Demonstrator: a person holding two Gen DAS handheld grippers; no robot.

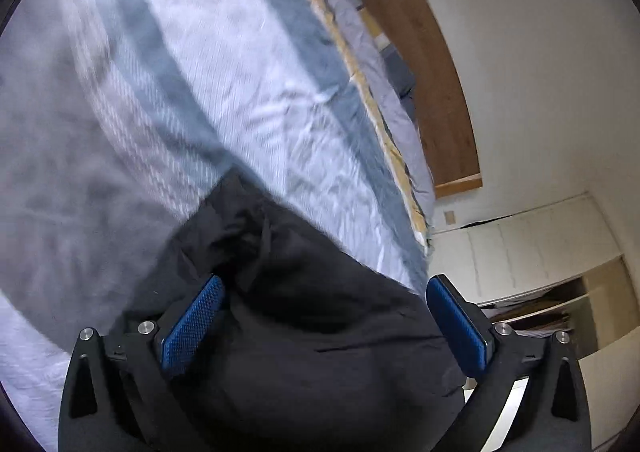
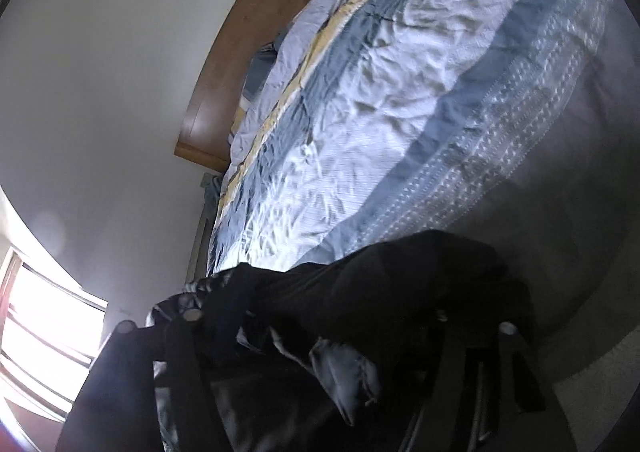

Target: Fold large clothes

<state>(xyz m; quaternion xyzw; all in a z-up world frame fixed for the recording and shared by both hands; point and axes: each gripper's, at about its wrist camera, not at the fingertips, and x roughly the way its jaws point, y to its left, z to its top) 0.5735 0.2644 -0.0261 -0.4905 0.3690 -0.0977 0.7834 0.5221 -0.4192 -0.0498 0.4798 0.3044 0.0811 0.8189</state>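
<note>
A large black garment (image 1: 304, 292) lies on the bed, bunched up in front of me. My left gripper (image 1: 324, 324) is open, its blue pads (image 1: 192, 328) spread wide with the black cloth lying between and under them. In the right wrist view the same black garment (image 2: 380, 292) is draped over my right gripper (image 2: 332, 340) and hides the fingertips. The right fingers are dark against the cloth, so I cannot see how they stand.
The bed carries a striped blue, white and yellow cover (image 1: 248, 64) that fills most of both views (image 2: 400, 92). A wooden headboard (image 1: 424, 64) stands against a white wall. A white wardrobe with an open shelf (image 1: 552, 284) is at the right. A bright window (image 2: 44, 316) is at the left.
</note>
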